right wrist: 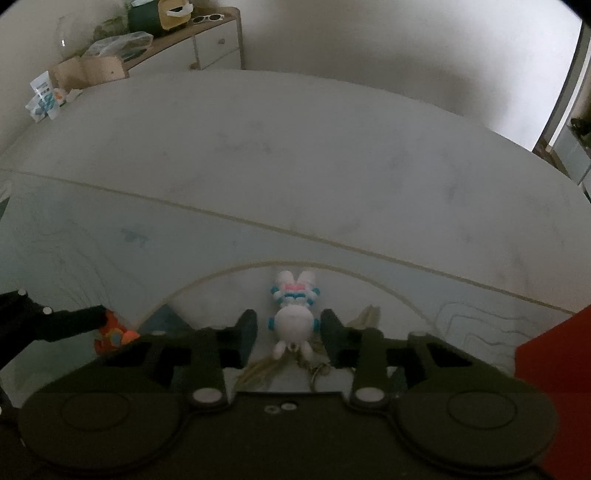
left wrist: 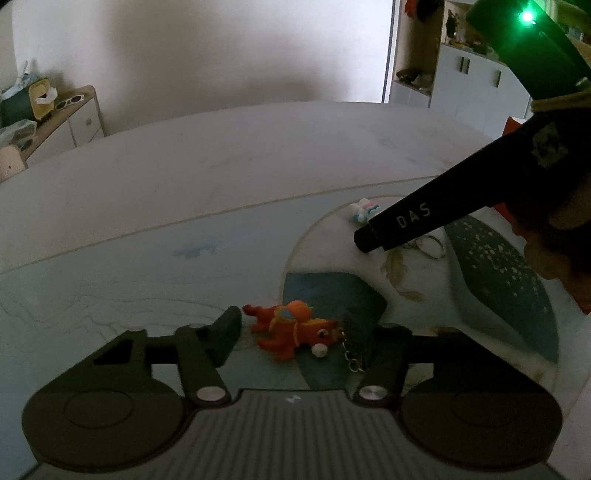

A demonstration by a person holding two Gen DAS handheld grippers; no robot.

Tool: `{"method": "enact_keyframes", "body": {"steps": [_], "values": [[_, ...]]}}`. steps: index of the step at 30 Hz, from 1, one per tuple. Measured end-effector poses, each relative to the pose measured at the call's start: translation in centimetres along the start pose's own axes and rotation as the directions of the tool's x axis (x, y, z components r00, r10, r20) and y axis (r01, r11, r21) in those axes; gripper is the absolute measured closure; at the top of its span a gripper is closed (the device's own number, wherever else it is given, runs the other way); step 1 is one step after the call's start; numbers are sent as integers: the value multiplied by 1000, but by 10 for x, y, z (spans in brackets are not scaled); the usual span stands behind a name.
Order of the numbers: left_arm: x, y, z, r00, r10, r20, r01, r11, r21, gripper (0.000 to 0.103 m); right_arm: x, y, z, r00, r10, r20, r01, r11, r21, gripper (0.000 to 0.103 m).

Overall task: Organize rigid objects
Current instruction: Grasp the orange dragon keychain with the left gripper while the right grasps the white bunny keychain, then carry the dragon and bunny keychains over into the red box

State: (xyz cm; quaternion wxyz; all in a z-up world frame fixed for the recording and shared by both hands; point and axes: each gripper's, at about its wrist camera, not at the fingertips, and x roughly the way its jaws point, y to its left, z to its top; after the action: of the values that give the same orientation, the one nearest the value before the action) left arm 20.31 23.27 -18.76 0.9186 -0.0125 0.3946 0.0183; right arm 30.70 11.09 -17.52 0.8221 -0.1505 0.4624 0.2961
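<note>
- The orange toy (left wrist: 295,330) lies on its side on the mat (left wrist: 110,295), over the edge of a dark teal patch (left wrist: 332,295) in the print; a short chain (left wrist: 351,356) with a ring trails from its right end.
- The left gripper (left wrist: 299,334) straddles it: the left finger (left wrist: 225,338) stands just beside the toy's tail end, the right finger is dark against the teal patch by the chain, and there is a gap on both sides, so the jaws are not clamped on it.
- The white bunny (right wrist: 293,315), with blue and pink marks on its head, lies on the pale round part of the mat, ears pointing away from the camera, a key ring (right wrist: 319,371) at its feet.
- The right gripper (right wrist: 290,332) has a finger close on either side of the bunny's body; whether the pads press on it cannot be told.
- In the left view the right gripper's finger (left wrist: 406,225), lettered DAS, slants down beside the bunny (left wrist: 364,210).
- The mat covers the near part of a white table (right wrist: 295,147).
- Behind it a cabinet (right wrist: 207,48) along the wall holds sunglasses (right wrist: 208,17), bags and a tissue box.
- A red shape (right wrist: 554,350) fills the right edge.
</note>
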Motion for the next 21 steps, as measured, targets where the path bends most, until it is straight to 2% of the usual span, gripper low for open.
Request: {"method": "enact_keyframes", "body": {"steps": [1, 8, 21], "values": [[0, 0, 0, 1000, 2, 0, -2, 1000, -2, 45, 0, 0, -1, 1000, -7, 2, 7, 1000, -3, 75], [0, -1, 1, 1000, 5, -7, -5, 1000, -9, 46, -6, 1, -8, 1000, -13, 15, 13, 1000, 22, 76], [-15, -7, 3, 999, -15, -37, 14, 1000, -13, 47, -68, -8, -54, 996, 19, 81, -32, 988, 152, 76]]}}
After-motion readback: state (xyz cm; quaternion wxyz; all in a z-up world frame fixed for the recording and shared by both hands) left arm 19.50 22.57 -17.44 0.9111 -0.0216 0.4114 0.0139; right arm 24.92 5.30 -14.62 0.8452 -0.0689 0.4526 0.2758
